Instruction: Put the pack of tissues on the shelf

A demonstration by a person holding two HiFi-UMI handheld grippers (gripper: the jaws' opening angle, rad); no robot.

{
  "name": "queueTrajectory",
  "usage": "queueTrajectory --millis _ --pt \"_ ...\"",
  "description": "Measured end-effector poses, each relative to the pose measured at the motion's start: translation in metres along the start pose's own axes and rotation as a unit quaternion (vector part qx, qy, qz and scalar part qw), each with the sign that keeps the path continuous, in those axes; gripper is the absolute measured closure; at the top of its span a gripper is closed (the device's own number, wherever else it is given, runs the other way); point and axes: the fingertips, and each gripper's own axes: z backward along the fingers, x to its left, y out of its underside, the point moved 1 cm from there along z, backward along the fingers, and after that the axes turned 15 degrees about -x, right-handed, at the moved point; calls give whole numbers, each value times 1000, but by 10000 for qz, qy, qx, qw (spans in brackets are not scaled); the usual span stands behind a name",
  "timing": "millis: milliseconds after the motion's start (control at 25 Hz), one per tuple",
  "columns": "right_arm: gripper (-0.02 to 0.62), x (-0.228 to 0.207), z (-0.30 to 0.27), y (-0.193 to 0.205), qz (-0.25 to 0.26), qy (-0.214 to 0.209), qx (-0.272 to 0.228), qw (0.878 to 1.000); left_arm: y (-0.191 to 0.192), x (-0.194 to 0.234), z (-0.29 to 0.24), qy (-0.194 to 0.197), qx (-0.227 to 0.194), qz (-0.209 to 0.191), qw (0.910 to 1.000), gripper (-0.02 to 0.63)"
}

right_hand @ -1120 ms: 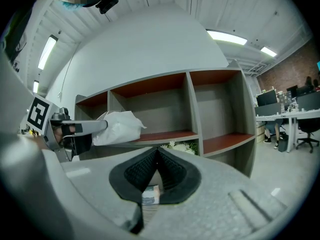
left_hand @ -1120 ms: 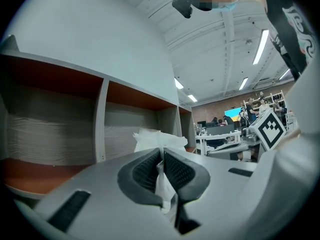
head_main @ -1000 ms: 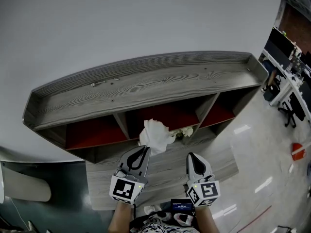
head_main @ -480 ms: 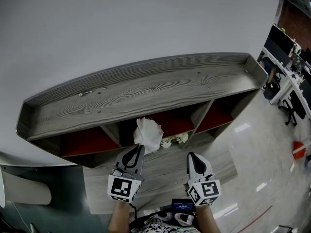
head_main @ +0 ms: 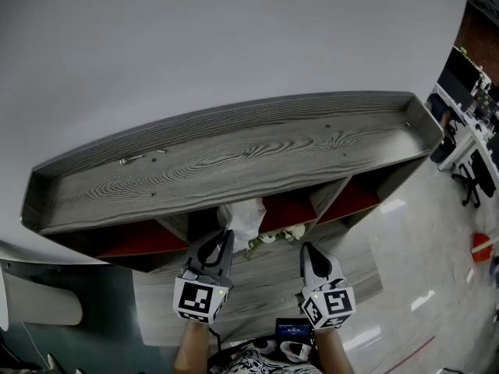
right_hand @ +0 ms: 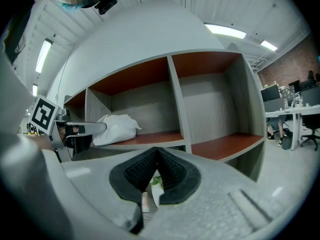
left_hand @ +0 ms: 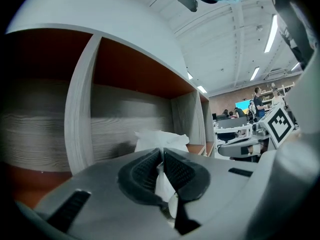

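Note:
The pack of tissues (head_main: 242, 216) is a crinkled white plastic pack. It sits at the mouth of the middle compartment of the grey wooden shelf (head_main: 234, 158), partly hidden under the top board. My left gripper (head_main: 224, 241) is shut on its near edge, and the white wrap (left_hand: 162, 176) shows pinched between the black pads. In the right gripper view the pack (right_hand: 117, 128) rests on the red-brown shelf board (right_hand: 155, 138), with the left gripper (right_hand: 80, 130) beside it. My right gripper (head_main: 306, 252) hangs shut and empty, to the right, in front of the shelf.
A small white and green bunch (head_main: 279, 235) lies on the lower grey ledge (head_main: 265, 283) below the compartments. Loose screws (head_main: 129, 160) lie on the top board. The right compartment (right_hand: 220, 109) holds nothing. Office desks and chairs (head_main: 468, 154) stand at the far right.
My left gripper has carried the pack forward, from in front of the shelf into the middle compartment's mouth. The right gripper has barely moved.

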Motion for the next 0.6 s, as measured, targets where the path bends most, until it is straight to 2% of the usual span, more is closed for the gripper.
queueTrajectory --millis 200,360,600 --pt "593 -4 -11 3 -6 -112 37 9999 -2 -1 -10 -52 18 152 9999 594" --pt "592 -8 -16 5 -65 -131 57 9999 1 1 -14 -246 241 434 9985 594" --pt "593 -10 -18 6 -88 -169 73 9998 3 5 -19 -459 478 462 9967 593"
